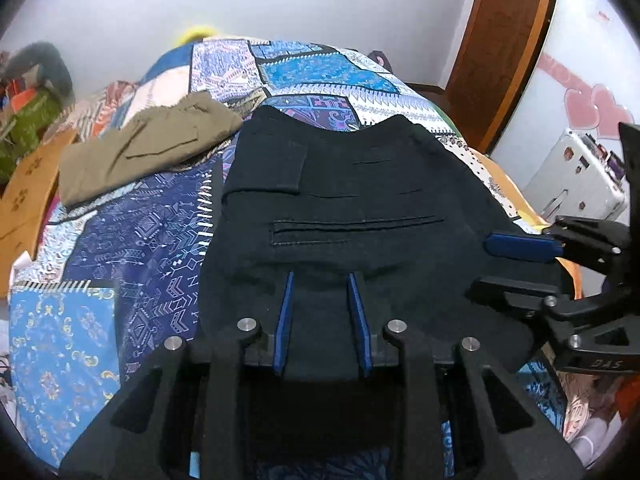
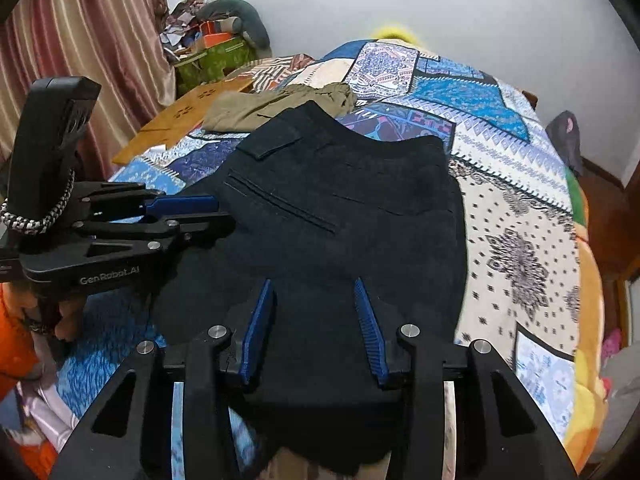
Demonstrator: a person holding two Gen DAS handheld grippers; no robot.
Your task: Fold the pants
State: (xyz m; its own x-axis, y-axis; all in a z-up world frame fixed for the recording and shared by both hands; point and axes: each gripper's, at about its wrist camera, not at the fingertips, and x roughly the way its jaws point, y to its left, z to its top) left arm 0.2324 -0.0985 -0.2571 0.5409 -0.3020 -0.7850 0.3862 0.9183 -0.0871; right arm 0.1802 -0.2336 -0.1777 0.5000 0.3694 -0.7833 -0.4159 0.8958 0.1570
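Observation:
Black pants (image 1: 340, 200) lie folded on the patchwork quilt, back pockets up, waistband toward the far side. My left gripper (image 1: 321, 280) sits at the near edge, and black cloth fills the narrow gap between its blue pads. In the right wrist view it (image 2: 224, 214) comes in from the left and pinches the edge of the pants (image 2: 340, 200). My right gripper (image 2: 313, 282) holds the near edge further right, with cloth bunched between its pads and hanging below. From the left wrist view the right gripper (image 1: 480, 264) clamps that edge from the right.
Folded olive pants (image 1: 148, 152) (image 2: 280, 108) lie at the far left of the quilt (image 1: 120, 260). A wooden board (image 2: 180, 120) borders the bed's left side, with a curtain (image 2: 80, 40) and clutter behind. A white case (image 1: 576, 176) and a door (image 1: 508, 40) stand right.

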